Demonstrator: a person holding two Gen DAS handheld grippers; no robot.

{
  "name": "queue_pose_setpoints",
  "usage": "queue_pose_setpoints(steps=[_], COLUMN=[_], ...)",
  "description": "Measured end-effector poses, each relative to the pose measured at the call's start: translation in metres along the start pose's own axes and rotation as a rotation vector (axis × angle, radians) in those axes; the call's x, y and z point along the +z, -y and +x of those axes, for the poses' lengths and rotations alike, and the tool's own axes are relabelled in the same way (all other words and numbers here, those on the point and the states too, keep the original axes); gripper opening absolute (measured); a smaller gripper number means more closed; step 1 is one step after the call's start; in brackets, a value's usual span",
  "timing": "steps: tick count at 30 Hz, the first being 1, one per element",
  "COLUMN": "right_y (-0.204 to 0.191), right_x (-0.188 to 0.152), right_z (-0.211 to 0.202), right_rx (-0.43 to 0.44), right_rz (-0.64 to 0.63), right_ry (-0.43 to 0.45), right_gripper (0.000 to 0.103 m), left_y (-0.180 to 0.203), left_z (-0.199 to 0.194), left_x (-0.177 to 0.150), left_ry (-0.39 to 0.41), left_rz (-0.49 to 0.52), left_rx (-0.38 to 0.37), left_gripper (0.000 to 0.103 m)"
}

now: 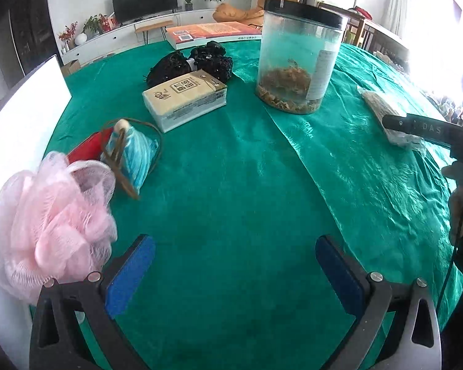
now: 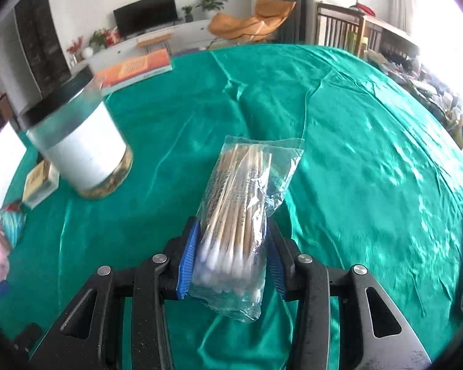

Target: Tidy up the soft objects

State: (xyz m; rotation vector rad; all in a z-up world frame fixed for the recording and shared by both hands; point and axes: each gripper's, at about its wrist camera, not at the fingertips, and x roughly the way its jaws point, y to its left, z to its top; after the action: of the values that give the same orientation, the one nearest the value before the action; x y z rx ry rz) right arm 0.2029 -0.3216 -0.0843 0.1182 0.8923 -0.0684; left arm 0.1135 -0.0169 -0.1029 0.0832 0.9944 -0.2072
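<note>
Right now my right claw (image 2: 234,259) has a clear bag of cotton swabs (image 2: 240,215) between its blue pads (image 2: 188,259). The pads sit against the bag on both sides, so I read it as clamped on the bag, with the bag's far end lying over the green cloth of the counter (image 2: 355,154). My left claw (image 1: 234,265) stands wide apart with nothing between its pads, low over bare green cloth.

In the left wrist view a pink mesh bath pouf (image 1: 52,222) sits just beside the left finger, against a white board (image 1: 24,117) at the counter's edge. Just behind the pouf lie a blue-and-white fabric pouch with a brown cord (image 1: 132,154) and something red (image 1: 86,151) that I cannot identify. Farther back is a wrapped pack of tissues (image 1: 185,101), with a black mesh bundle (image 1: 194,61) touching its far side. A clear jar with a black lid (image 1: 299,58) stands upright to the right of the tissues, with brownish dried bits at its bottom. A book (image 1: 213,32) lies at the counter's far edge.
</note>
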Motion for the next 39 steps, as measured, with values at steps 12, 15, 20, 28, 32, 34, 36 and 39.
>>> queue_pose_setpoints(steps=[12,15,20,28,32,34,36,39], right_y=[0.0,0.0,0.001,0.002,0.002,0.002,0.002,0.002], right_x=[-0.006,-0.006,-0.006,-0.006,-0.006,-0.006,-0.006,-0.006], right_z=[0.01,0.011,0.012,0.012,0.012,0.012,0.012,0.012], right_rx=[-0.047,-0.046,-0.046,-0.046,-0.046,-0.045,-0.045,-0.045], right_rz=[-0.062,-0.061,-0.061,-0.062,-0.062,-0.062,-0.062,-0.062], right_ry=[-0.021,-0.021,-0.02,-0.02,-0.02,-0.02,-0.02,-0.02], right_gripper=[0.089,0.089,0.089,0.089,0.089,0.089,0.089,0.089], left_y=[-0.002,-0.001,-0.002,-0.002,-0.002,-0.002,-0.002,-0.002], left_z=[0.007,0.008,0.007,0.007,0.007,0.007,0.007,0.007], left_x=[0.006,0.006,0.006,0.006,0.006,0.006,0.006,0.006], left_ry=[0.056,0.056,0.056,0.056,0.056,0.056,0.056,0.056], left_rz=[-0.004,-0.004,-0.004,-0.004,-0.004,-0.004,-0.004,-0.004], left_rx=[0.022,0.022,0.022,0.022,0.022,0.021,0.021,0.021], left_gripper=[0.103,0.103,0.103,0.103,0.103,0.103,0.103,0.103])
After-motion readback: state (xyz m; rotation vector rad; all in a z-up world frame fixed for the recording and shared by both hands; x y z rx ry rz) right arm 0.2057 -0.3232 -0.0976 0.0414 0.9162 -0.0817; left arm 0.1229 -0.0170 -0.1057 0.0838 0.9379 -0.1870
